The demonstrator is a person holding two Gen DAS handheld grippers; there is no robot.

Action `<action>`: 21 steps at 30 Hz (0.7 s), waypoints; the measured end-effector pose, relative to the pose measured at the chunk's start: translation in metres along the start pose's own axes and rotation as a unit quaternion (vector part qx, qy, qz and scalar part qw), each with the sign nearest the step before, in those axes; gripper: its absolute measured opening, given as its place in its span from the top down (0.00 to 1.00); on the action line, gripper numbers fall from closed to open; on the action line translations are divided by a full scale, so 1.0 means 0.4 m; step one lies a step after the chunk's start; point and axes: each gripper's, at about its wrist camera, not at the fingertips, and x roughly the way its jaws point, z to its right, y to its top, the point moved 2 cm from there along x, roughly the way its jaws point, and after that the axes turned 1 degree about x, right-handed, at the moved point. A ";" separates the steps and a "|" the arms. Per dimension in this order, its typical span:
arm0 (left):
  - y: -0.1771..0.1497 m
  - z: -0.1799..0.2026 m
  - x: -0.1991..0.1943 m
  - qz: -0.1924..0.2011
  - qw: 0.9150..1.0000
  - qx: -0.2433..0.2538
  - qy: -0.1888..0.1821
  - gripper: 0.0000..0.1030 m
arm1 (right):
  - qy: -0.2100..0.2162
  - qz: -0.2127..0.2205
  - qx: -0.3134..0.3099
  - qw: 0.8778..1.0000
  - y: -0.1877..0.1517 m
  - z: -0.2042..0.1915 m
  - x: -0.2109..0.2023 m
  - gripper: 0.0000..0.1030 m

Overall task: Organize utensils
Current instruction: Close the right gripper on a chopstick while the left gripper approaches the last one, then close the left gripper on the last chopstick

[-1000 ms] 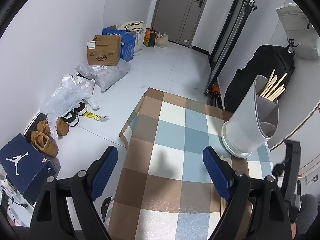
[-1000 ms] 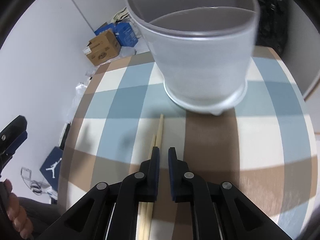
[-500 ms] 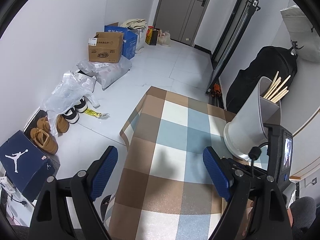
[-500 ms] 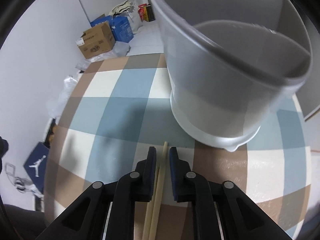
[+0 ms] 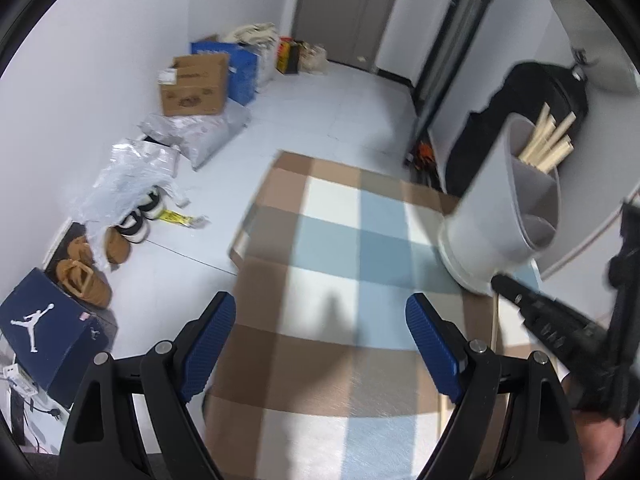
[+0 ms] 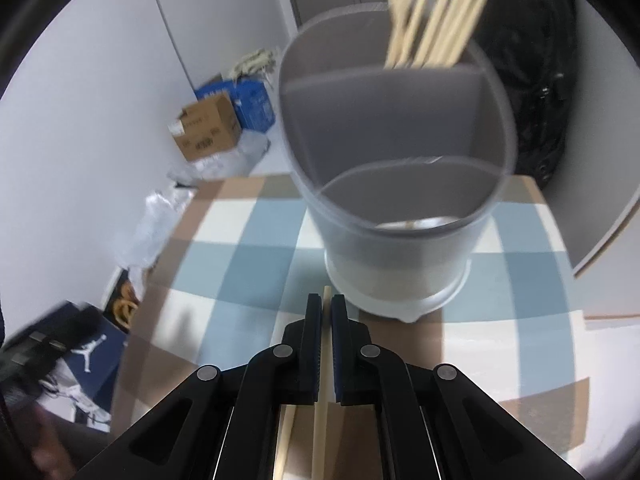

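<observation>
The right tongs (image 6: pixel 326 312) are closed on a single pale wooden chopstick (image 6: pixel 327 294), which runs lengthwise between the two blue-faced pads; its tip pokes out just past the fingertips. A second chopstick (image 6: pixel 285 436) lies on the tabletop (image 6: pixel 248 256) under the tongs, at about 7 o'clock from the gripped one. In the left wrist view, these right tongs (image 5: pixel 498 280) reach in from 4 o'clock, their tip just in front of the holder's base, with the chopstick (image 5: pixel 495 320) hanging below them.

Directly ahead of the right tongs, at 12 o'clock, stands a grey round utensil holder (image 6: pixel 396 184) on a wider white base. Inner walls divide it into compartments. The far compartment, at 12 o'clock inside the holder, holds a bundle of chopsticks (image 6: pixel 432 24) fanning upward past the rim. The near compartment looks mostly bare, though its bottom is blurred.

The left tongs (image 5: pixel 320 340) are open wide, nothing between their blue pads, hovering above the tabletop, which is covered in a cloth checked in brown, blue and cream. From this view the holder (image 5: pixel 496 216) sits at 2 o'clock, near the tabletop's far right corner.

Beyond the tabletop is a pale floor (image 5: pixel 328 112). Along the wall at 10 to 11 o'clock sit a cardboard box (image 5: pixel 194 86), grey plastic bags (image 5: pixel 132 176), tan shoes (image 5: pixel 84 276) and a dark blue shoe box (image 5: pixel 52 328). A black backpack (image 5: pixel 532 96) leans at 1 o'clock behind the holder.
</observation>
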 end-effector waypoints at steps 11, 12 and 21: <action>-0.063 0.167 0.065 -0.091 0.992 0.080 -0.039 0.19 | 0.043 0.046 0.033 0.997 0.015 0.098 -0.158 0.97; -0.068 0.179 0.069 -0.094 0.991 0.088 -0.035 0.19 | 0.046 0.048 0.036 0.997 0.014 0.107 -0.168 0.97; -0.078 0.218 0.104 -0.134 0.987 0.084 -0.037 0.30 | 0.093 0.086 0.034 0.991 0.015 0.156 -0.266 0.97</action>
